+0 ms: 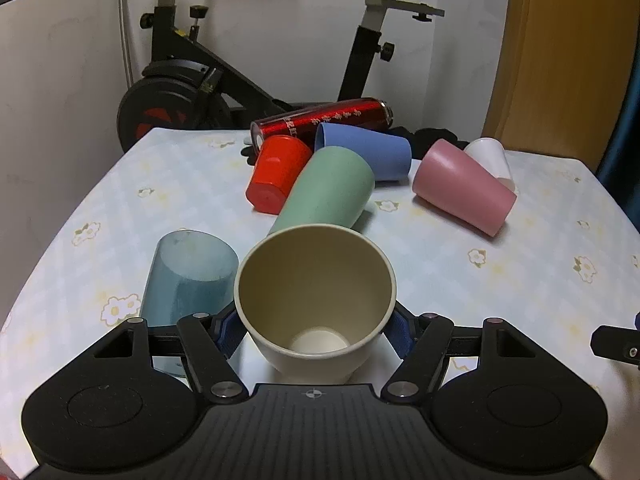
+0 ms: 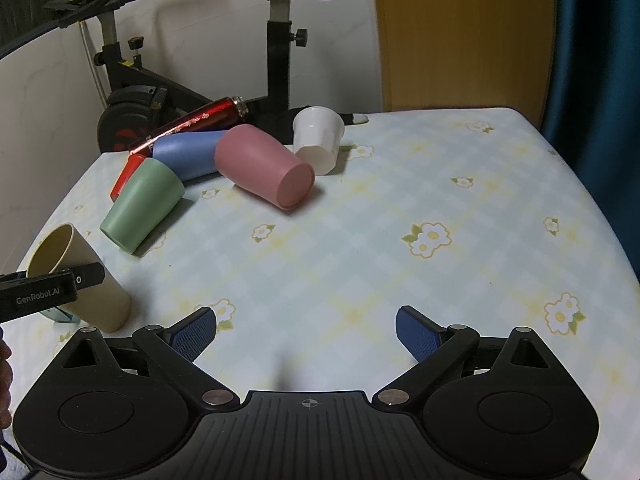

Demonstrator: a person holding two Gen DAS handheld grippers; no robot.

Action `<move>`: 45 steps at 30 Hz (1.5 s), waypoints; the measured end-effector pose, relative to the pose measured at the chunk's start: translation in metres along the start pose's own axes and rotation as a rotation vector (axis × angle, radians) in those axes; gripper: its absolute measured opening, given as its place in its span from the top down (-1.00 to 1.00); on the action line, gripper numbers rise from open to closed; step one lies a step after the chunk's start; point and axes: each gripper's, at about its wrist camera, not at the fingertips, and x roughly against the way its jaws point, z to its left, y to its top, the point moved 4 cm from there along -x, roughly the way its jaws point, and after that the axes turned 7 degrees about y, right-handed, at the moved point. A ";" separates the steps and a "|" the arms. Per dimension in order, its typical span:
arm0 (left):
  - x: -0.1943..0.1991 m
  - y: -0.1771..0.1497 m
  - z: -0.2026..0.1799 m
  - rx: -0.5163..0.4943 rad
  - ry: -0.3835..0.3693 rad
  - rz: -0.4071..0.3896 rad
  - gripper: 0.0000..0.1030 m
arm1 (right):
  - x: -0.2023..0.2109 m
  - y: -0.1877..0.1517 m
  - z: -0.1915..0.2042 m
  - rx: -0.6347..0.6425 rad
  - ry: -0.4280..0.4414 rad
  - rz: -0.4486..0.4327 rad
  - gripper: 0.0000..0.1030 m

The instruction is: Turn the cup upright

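One beige cup (image 1: 316, 300) sits clamped mid-wall in my left gripper (image 1: 316, 330), mouth tilted up, beside the teal cup (image 1: 188, 280), so I judge it nearly upright. Right gripper (image 2: 306, 334) gapes empty, clear of it.

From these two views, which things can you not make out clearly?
- Light blue cup: left wrist view, its lower part is hidden behind the left gripper; right wrist view shows only a sliver.
- Red cup: right wrist view, mostly behind the green cup.
- Beige cup: whether its base touches the table is unclear.
- Red flask lettering: too small.
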 end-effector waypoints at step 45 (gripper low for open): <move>0.164 0.095 0.036 0.082 0.004 -0.387 -0.90 | 0.139 0.108 0.048 0.120 0.050 -0.361 -1.00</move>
